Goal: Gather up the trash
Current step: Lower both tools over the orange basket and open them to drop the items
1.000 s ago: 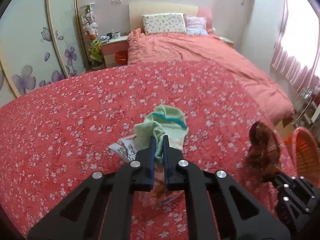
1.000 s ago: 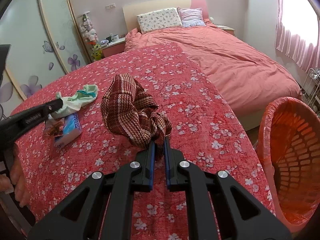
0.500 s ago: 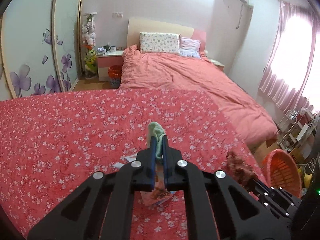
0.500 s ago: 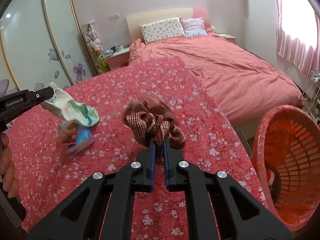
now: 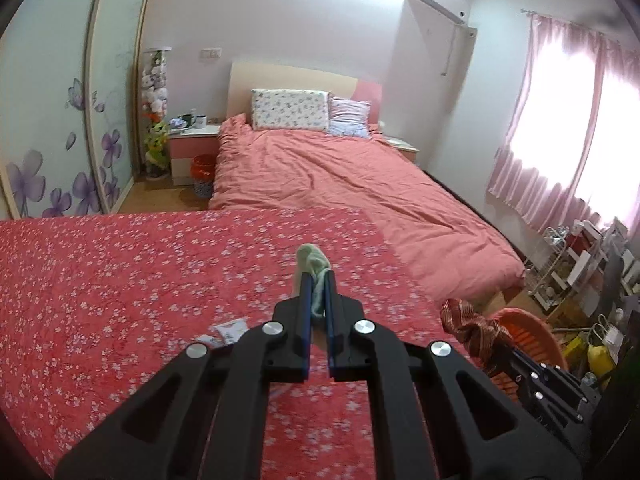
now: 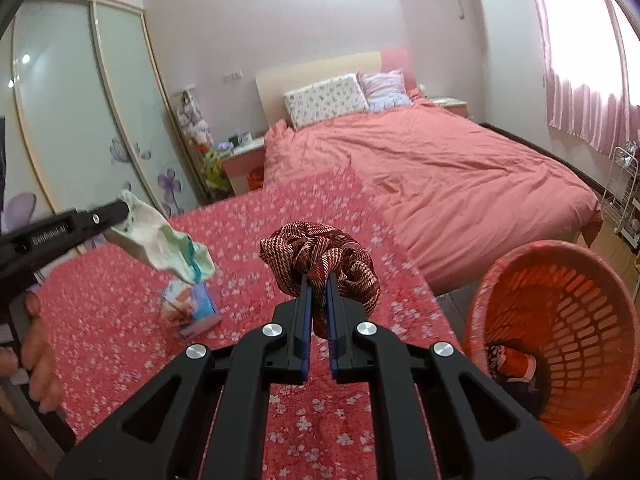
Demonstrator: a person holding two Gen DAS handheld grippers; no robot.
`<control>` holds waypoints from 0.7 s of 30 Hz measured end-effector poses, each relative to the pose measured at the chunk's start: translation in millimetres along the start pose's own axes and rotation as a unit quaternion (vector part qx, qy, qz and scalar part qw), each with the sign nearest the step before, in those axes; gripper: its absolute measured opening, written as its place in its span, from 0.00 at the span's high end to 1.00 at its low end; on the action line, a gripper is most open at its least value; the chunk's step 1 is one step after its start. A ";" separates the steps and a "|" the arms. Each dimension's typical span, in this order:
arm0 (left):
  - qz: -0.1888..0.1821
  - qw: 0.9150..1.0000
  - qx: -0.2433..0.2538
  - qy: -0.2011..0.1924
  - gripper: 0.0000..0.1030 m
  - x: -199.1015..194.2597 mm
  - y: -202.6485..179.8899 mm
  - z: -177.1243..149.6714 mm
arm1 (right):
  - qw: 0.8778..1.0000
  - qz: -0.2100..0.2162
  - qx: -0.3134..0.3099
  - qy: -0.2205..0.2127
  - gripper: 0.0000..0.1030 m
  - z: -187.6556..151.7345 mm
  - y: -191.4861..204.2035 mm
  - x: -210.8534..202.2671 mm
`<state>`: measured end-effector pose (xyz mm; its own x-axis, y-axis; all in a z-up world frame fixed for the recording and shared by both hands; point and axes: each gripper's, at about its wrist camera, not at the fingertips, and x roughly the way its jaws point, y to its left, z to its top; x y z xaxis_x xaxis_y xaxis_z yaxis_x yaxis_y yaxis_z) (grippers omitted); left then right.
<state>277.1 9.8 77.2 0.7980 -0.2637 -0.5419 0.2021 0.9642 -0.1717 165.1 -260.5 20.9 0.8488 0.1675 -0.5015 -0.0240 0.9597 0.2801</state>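
My left gripper is shut on a pale green sock and holds it in the air above the red flowered cloth; the sock also shows hanging at the left of the right wrist view. My right gripper is shut on a crumpled brown plaid cloth, held above the cloth's right edge; it shows in the left wrist view too. An orange slotted basket stands at the right, with some items at its bottom.
A small printed packet lies on the flowered cloth below the sock, with white paper bits by it. A pink bed lies beyond. A nightstand and a wire rack stand at the sides.
Both grippers have risen. The green sock has come up off the flowered cloth and the packet. The brown cloth has been lifted higher, close to the orange basket.
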 end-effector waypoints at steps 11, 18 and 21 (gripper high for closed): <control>-0.057 0.997 0.041 -0.011 0.93 -25.0 -70.2 -1.2 | 0.995 -0.049 0.031 -0.084 0.93 13.1 -41.3 -68.6; -0.113 0.991 0.074 -0.004 0.93 -28.0 -132.2 -12.6 | 0.989 -0.083 0.057 -0.111 0.93 11.7 -76.4 -93.1; -0.140 0.986 0.088 0.001 0.93 -25.8 -162.5 -19.2 | 0.986 -0.100 0.067 -0.116 0.93 9.0 -90.4 -97.7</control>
<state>212.7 -140.6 103.2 0.6958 -0.5207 -0.4947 0.5106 0.8430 -0.1691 89.2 -365.6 51.9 0.9276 -0.0934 -0.3617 0.2136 0.9270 0.3084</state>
